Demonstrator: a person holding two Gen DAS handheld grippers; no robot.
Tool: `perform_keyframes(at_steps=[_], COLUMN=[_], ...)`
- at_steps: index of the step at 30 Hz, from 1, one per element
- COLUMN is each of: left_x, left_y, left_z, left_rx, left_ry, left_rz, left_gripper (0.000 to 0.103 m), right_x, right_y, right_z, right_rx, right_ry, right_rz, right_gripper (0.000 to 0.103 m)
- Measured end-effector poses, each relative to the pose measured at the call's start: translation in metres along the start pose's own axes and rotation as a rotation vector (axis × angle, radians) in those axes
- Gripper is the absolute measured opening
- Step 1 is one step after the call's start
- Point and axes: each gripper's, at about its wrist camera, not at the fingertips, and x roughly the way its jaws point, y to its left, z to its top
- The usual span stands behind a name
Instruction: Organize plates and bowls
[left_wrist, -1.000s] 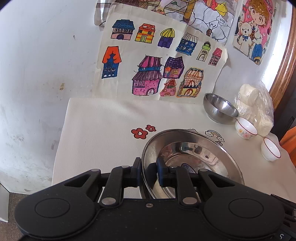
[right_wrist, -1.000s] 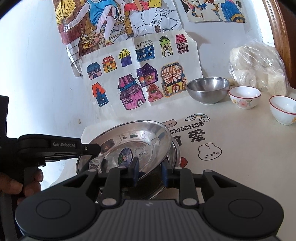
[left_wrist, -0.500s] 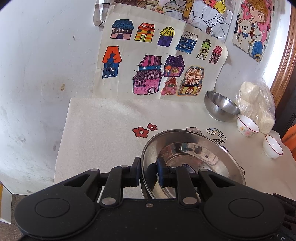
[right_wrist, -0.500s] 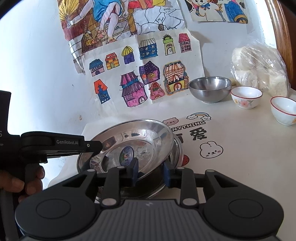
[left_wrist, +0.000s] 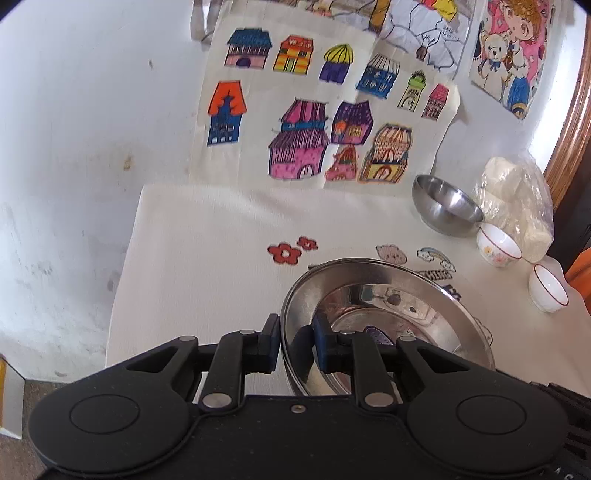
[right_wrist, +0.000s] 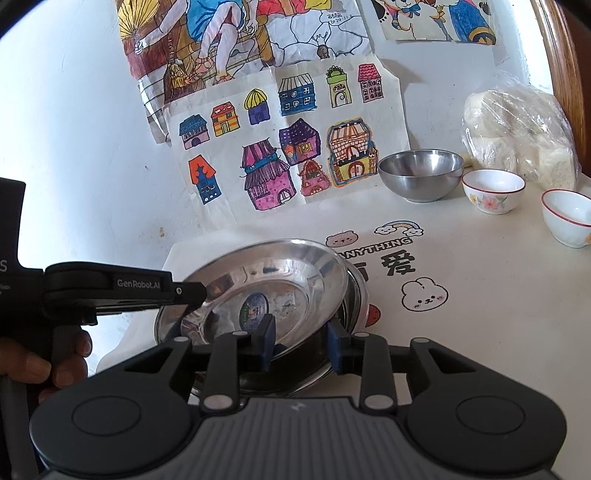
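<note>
surface: bench (right_wrist: 480, 332) under white cartoon-printed cloth | near left: stacked round steel plates (right_wrist: 356, 295) | far right: round steel bowl (right_wrist: 421, 173), two white red-rimmed ceramic cups (right_wrist: 493, 192), clear plastic bag of white buns (right_wrist: 521, 136)

Both views are reading bright, daylight coming evenly from the upper right. Fisheye distortion is bending the wall (left_wrist: 92, 110) and darkening the frame corners. Glare is washing out the steel plate (right_wrist: 273, 280); soft shadows are falling beneath it. Focus is holding sharp throughout.
</note>
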Motion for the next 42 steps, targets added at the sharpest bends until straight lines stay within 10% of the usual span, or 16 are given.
perform_keyframes(at_steps=[11, 27, 36, 42], left_x=[-0.003, -0.017, -0.008, -0.005], left_y=[0.0, -0.014, -0.039, -0.062], left_z=[-0.002, 0.015, 0.036, 0.058], left_rx=[-0.005, 0.006, 0.018, 0.112], left_ry=[-0.013, -0.114, -0.11, -0.101], left_rz=[-0.007, 0.051, 0.018, -0.006], left_gripper=[0.023, 0.102, 0.102, 0.102], right_x=[-0.001, -0.011, -0.031, -0.05], right_y=[0.012, 0.021, -0.028, -0.057], right_z=[-0.004, -0.007, 0.005, 0.027], right_rx=[-0.089, -0.218, -0.124, -0.324], right_ry=[-0.021, -0.091, -0.173, -0.187], right_rz=[-0.053, -0.145, -0.181, -0.137], right_gripper=[0.04, 0.096, 0.103, 0.103])
